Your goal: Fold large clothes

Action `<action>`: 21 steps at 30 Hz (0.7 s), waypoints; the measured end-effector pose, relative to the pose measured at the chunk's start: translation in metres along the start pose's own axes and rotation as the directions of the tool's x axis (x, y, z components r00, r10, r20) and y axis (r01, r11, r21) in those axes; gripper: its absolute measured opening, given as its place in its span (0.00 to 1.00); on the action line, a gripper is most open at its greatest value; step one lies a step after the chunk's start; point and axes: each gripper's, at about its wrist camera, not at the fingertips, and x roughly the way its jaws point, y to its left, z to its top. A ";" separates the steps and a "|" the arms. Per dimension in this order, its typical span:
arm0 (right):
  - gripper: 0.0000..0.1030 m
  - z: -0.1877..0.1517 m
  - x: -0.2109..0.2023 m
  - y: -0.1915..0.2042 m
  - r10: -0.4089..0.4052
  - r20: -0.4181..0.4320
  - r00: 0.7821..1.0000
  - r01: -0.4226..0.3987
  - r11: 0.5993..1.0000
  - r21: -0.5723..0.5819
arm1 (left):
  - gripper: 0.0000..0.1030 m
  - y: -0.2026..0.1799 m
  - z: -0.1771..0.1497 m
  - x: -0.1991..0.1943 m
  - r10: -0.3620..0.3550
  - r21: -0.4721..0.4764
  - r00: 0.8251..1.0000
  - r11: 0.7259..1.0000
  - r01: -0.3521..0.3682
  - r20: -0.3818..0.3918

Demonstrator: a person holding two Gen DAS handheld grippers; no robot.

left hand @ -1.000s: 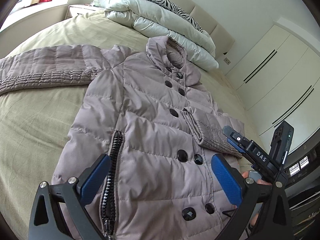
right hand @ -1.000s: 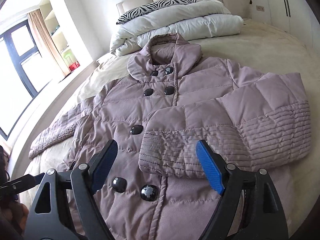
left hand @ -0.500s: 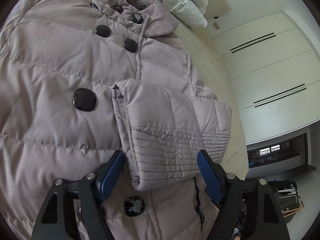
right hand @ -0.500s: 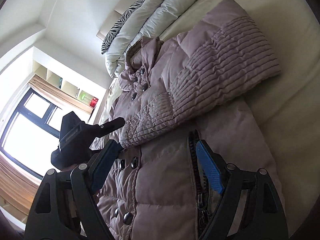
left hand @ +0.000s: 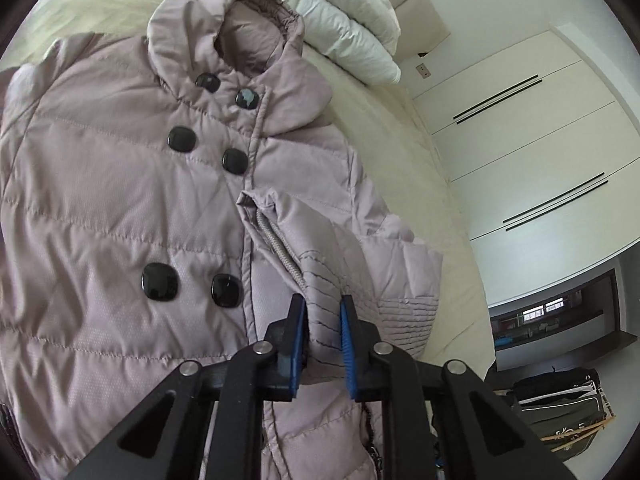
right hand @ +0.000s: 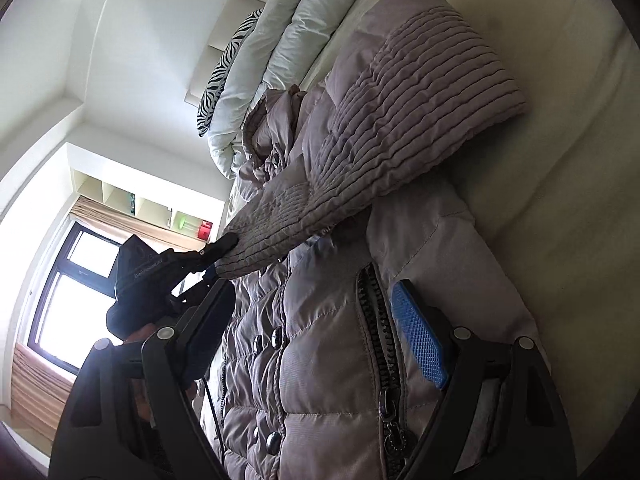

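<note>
A mauve quilted jacket with black buttons lies face up on the bed. Its one sleeve is folded across the chest. My left gripper is shut on the ribbed cuff of that sleeve and lifts it slightly. In the right wrist view the same sleeve stretches across, with the left gripper pinching its cuff. My right gripper is open, low over the jacket's lower side by the black pocket zipper, its jaws wide apart and holding nothing.
The jacket rests on a beige bed. A folded white duvet and a zebra pillow lie at the headboard. White wardrobes stand beyond the bed's edge. A window is on the other side.
My left gripper was open around the folded sleeve's cuff and has now closed on it. My right gripper dropped lower beside the pocket zipper and stayed open.
</note>
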 end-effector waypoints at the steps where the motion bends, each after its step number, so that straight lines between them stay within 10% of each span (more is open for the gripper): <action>1: 0.79 0.003 -0.002 -0.002 0.016 0.009 1.000 -0.016 0.999 0.029 | 0.18 -0.005 0.008 -0.015 -0.016 0.005 0.999 1.000 0.016 0.033; 11: 0.79 0.039 0.020 -0.019 0.241 0.155 0.958 -0.282 0.886 0.368 | 0.17 -0.039 0.071 -0.147 -0.082 0.088 0.946 0.995 0.057 0.315; 21: 0.79 0.060 0.100 -0.018 0.237 0.277 0.931 -0.356 0.751 0.555 | 0.17 -0.001 0.083 -0.194 -0.071 0.042 0.898 0.997 0.058 0.434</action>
